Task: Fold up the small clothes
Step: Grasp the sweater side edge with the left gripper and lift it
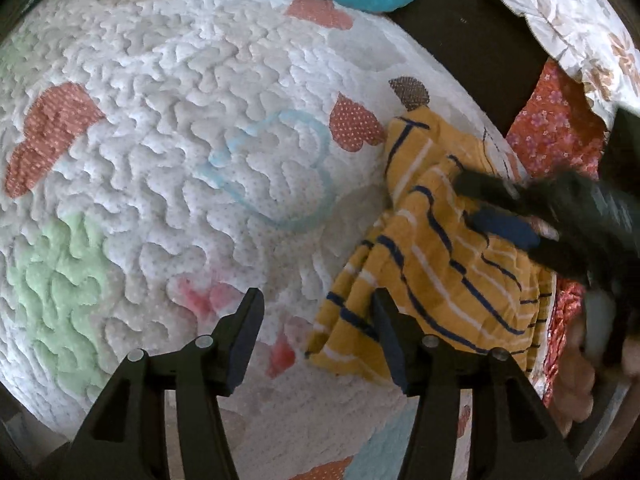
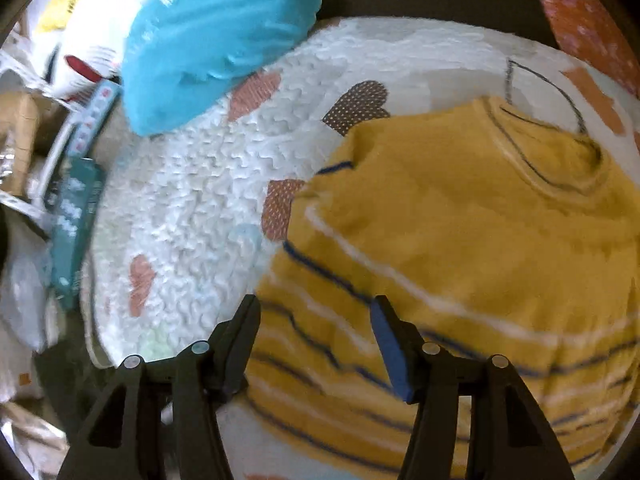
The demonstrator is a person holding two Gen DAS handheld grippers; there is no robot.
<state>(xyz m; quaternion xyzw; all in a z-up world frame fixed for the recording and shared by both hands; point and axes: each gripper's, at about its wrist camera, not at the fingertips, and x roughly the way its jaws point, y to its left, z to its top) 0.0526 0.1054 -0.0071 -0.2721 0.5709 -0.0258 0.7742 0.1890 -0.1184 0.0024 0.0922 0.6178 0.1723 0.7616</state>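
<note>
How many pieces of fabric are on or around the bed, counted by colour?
Mustard-yellow striped: 1, the small shirt
Turquoise: 1, the bundled cloth
White quilted with hearts: 1, the quilt
Red floral: 1, the cloth
White leaf-print: 1, the cloth
Total: 5

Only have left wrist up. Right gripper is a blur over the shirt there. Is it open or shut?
Observer: Open. On the right wrist view the right gripper is spread above the shirt, nothing between its fingers.
Operator: Is the collar visible?
Observer: Yes, the collar lies at the far end, facing up.
Operator: Anything left of the quilt?
Observer: A teal box stands against the quilt edge.
</note>
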